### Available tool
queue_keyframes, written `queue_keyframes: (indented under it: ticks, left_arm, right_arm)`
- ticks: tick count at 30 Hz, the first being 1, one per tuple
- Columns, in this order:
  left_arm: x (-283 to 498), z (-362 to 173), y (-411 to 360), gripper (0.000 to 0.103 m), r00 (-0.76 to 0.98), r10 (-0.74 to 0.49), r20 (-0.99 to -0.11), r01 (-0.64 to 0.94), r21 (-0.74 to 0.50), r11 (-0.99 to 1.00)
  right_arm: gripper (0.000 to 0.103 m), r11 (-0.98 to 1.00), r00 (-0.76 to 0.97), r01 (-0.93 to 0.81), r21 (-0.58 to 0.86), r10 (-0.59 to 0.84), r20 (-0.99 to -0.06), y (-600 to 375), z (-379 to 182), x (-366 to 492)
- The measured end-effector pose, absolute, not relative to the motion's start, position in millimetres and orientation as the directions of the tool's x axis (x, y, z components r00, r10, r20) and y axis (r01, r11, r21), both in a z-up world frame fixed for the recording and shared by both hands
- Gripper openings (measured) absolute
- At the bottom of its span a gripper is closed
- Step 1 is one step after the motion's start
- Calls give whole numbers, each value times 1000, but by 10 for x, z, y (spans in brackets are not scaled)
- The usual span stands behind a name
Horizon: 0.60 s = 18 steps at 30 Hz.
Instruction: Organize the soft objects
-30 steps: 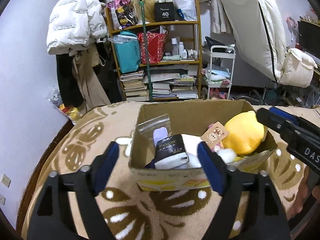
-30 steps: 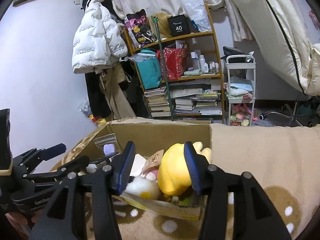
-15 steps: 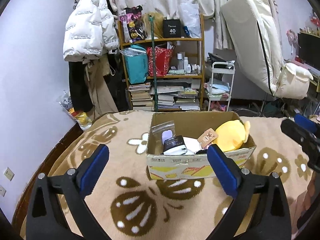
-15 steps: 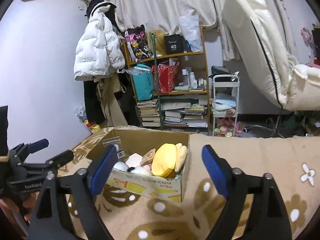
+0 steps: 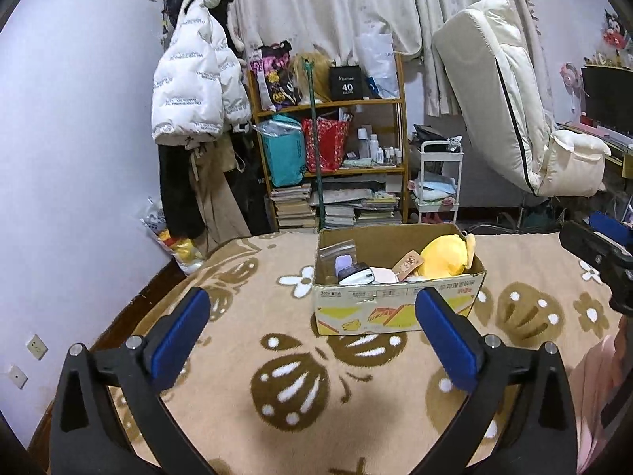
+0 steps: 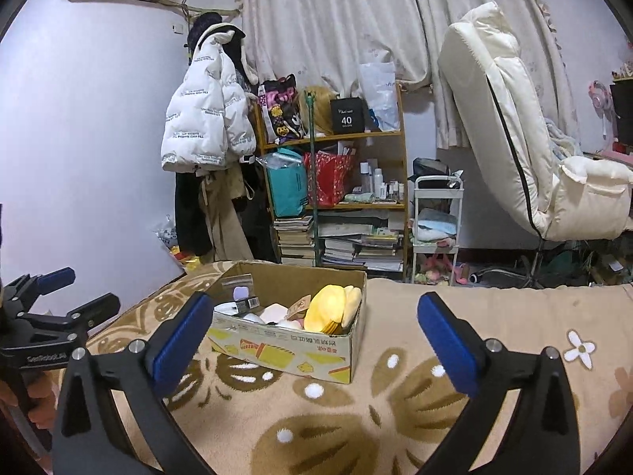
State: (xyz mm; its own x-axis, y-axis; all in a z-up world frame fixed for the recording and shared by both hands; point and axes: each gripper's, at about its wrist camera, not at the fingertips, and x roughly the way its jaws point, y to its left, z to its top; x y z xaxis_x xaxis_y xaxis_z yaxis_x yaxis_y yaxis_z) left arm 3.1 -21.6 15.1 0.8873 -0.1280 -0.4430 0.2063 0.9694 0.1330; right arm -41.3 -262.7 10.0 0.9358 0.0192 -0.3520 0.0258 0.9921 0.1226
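Note:
A cardboard box (image 5: 395, 308) stands on the tan flower-patterned blanket (image 5: 277, 376). In it lie a yellow plush toy (image 5: 447, 255), a zip bag with a purple item (image 5: 342, 257), a dark and white packet (image 5: 356, 275) and a pink-white soft item (image 5: 381, 275). The box (image 6: 292, 352) and the plush (image 6: 332, 308) also show in the right wrist view. My left gripper (image 5: 312, 328) is open and empty, held back from the box. My right gripper (image 6: 312, 336) is open and empty, also back from the box.
A wooden shelf (image 5: 336, 158) with books and bags stands behind the bed, with a white puffer jacket (image 5: 198, 95) hanging to its left. A white trolley (image 5: 437, 182) and a cream recliner chair (image 5: 514, 107) are at the right. The bed's dark wooden edge (image 5: 130, 308) runs along the left.
Both grippers have pulled back and up from the box and opened wider. The yellow plush, earlier between the right gripper's fingers, now lies in the box.

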Motion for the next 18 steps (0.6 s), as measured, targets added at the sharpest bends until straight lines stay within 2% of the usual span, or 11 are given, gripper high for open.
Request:
queue_keyframes:
  ticks: [18]
  left_arm:
    - [113, 60, -79, 102, 915, -136, -379, 173, 65, 983]
  right_arm:
    - [103, 991, 938, 58, 121, -13, -347, -2617, -22, -417]
